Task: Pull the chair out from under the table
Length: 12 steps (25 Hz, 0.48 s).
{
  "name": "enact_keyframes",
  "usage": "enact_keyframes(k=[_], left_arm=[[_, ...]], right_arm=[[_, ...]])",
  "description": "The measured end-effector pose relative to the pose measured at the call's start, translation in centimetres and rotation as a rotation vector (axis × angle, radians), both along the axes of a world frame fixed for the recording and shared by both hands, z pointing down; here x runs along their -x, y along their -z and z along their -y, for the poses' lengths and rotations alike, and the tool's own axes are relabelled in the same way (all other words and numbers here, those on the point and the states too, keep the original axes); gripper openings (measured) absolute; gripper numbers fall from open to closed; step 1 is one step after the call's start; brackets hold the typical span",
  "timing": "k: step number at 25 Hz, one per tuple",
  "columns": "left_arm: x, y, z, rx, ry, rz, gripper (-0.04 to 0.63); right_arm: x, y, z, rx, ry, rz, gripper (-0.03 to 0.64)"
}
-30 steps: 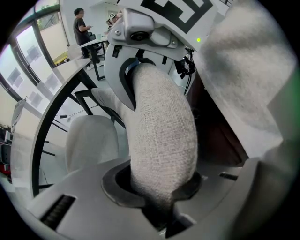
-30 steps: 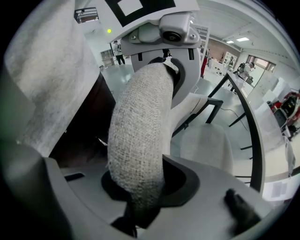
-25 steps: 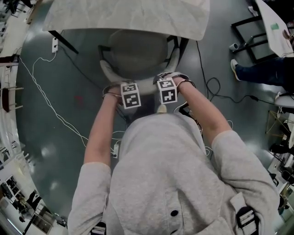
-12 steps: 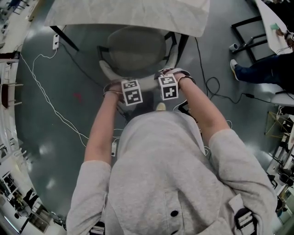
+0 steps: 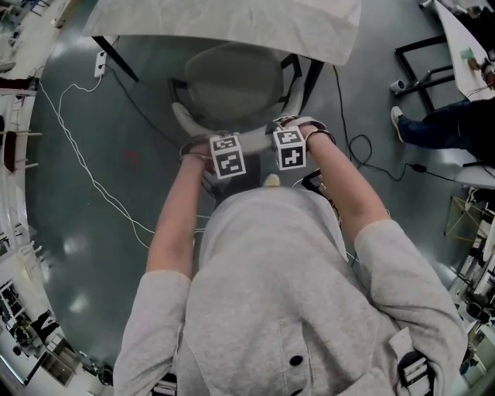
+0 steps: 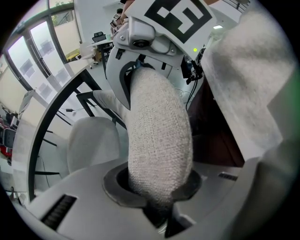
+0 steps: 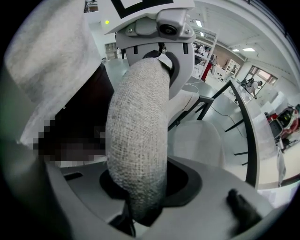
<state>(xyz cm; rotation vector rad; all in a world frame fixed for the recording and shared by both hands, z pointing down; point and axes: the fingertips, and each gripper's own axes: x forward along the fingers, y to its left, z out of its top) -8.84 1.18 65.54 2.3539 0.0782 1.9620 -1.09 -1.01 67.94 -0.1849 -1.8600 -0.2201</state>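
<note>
The chair (image 5: pixel 232 85) stands on the grey floor (image 5: pixel 100 155) at the near side of the desk (image 5: pixel 232 23). The desk is draped in a white cloth. The chair's grey seat shows in front of the cloth's near edge, and its far rim is at or just under that edge; which of the two cannot be told. The padded fabric backrest (image 5: pixel 259 141) curves along the chair's near side, in front of the person.

Both grippers point steeply down onto the top of that backrest, side by side. The left gripper (image 5: pixel 224 155) is to the left, and its jaws are pinched on the woven padding, which fills the hollow between them in the left gripper view. The right gripper (image 5: pixel 288 148) straddles the same rim just to the right. Its jaws have just been opening, and the backrest is between them with dark gaps on either side of the padding in the right gripper view. A thin white cable (image 5: pixel 85 170) trails over the floor on the left.
</note>
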Motion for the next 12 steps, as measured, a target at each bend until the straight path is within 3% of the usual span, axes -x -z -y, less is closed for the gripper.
enact_keyframes(k=[12], left_arm=[[0.5,-0.2,-1.6,0.012,-0.015,0.012,0.106]], right_arm=[[0.3,-0.2,-2.0,0.012,0.015,-0.02,0.106]])
